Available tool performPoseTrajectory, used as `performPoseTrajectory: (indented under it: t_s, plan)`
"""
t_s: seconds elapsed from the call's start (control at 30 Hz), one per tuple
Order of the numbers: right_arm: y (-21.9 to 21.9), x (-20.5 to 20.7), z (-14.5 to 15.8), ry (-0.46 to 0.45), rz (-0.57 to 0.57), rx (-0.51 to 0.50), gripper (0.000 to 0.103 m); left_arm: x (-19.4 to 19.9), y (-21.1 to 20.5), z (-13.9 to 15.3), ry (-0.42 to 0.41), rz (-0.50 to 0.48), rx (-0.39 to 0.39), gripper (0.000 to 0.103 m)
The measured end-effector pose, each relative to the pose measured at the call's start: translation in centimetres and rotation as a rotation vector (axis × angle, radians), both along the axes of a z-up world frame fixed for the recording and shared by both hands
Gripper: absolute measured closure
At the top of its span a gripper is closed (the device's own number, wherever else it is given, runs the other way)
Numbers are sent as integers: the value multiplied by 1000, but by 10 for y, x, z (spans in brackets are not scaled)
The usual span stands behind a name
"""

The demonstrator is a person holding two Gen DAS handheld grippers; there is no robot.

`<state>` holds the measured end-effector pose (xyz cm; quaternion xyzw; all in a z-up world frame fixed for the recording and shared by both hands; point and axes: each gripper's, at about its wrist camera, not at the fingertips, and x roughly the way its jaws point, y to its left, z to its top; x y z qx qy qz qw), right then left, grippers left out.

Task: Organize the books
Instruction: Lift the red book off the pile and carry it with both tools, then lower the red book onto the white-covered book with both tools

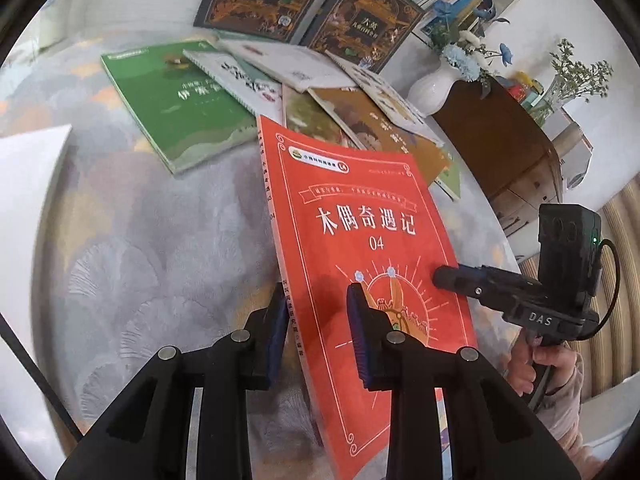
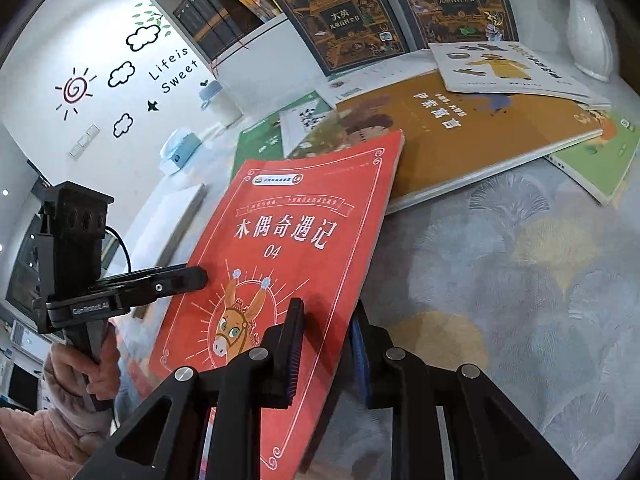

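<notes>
the red book (image 1: 360,240) is clamped at its spine edge by the left gripper (image 1: 316,328) and at its opposite edge by the right gripper (image 2: 326,344), tilted above the table (image 1: 160,240). pickup step is judged in hand; a steady two-handed carry toward the shelf books (image 2: 224,12) is called for next.

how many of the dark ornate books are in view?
2. Both stand leaning against the shelf behind the scattered books: one on the left, one on the right. More may be hidden.

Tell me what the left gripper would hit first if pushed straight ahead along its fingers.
The left gripper is clamped on the red book, which would travel with it. Beyond the book's far edge lies the pile of books on the floor, likely the brown-covered one, though depth is unclear.
</notes>
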<state>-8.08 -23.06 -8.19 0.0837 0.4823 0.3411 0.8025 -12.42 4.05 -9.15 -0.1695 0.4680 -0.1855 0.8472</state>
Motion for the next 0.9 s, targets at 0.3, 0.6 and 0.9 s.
performPoseTrajectory:
  t_s: [0.3, 0.6, 0.9]
  plan:
    - [15, -12, 26, -44, 37, 10, 82, -7, 13, 23, -51, 1, 3, 78]
    - [47, -18, 47, -83, 75, -2, 82, -19, 42, 42, -98, 52, -16, 78]
    - [95, -24, 76, -129, 146, 9, 82, -29, 81, 69, -169, 110, 31, 76]
